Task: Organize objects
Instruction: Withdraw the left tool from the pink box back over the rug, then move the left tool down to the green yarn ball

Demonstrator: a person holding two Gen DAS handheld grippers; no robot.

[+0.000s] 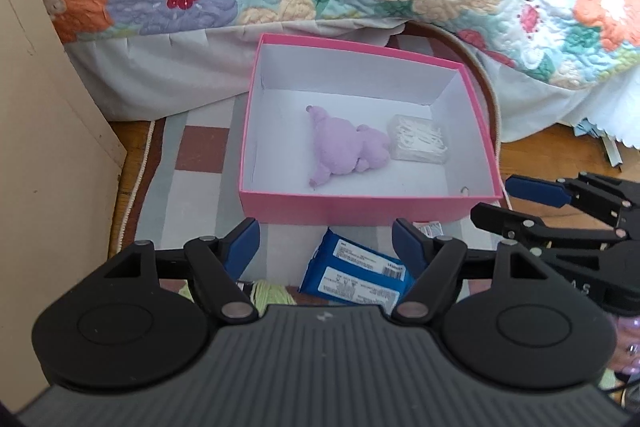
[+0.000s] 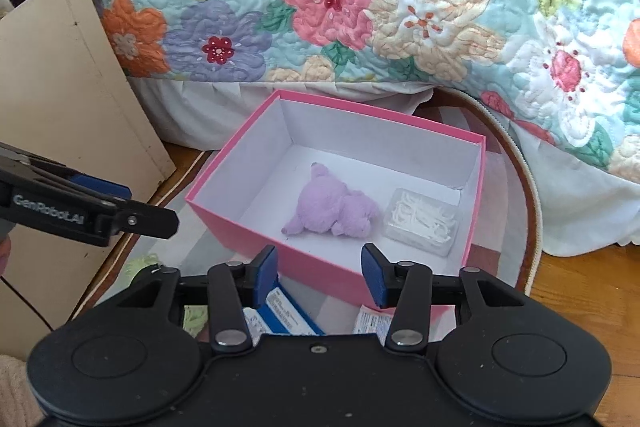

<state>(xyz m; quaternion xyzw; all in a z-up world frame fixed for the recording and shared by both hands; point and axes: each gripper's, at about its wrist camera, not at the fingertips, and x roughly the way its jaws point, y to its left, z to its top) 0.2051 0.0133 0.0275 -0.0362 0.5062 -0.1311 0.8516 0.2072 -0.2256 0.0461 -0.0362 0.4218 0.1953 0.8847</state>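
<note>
1. One pink box (image 1: 360,205) stands open on one striped rug (image 1: 200,155), near the rug's far edge and close to the hanging bed skirt (image 1: 168,75).
2. Two things lie inside the box: one lilac plush toy (image 1: 344,147) at the middle of the floor, and one clear case of white picks (image 1: 418,143) touching the toy's right side, near the box's right wall.
3. One small metal bit (image 1: 464,190) sits in the near right corner of the box; what it is cannot be told.
4. Three things lie on the rug outside the box, along its near wall: one blue packet (image 1: 356,277) with two white labels, one small white sachet (image 2: 372,325) to its right, and one pale green tuft of yarn (image 1: 268,293) to its left.
5. Two grippers are in view. The left gripper (image 1: 326,241) hangs above the blue packet, jaws apart, nothing between the pads.
6. The right gripper (image 2: 320,273) hangs over the near wall of the box, jaws likewise apart and empty, set narrower than the left pair.
7. Each gripper shows in the other's camera, side by side and not touching.
8. One flowered quilt (image 2: 360,7) covers the bed behind the box, and one beige panel (image 2: 60,87) stands at the rug's left edge on the wood floor (image 2: 580,307).
</note>
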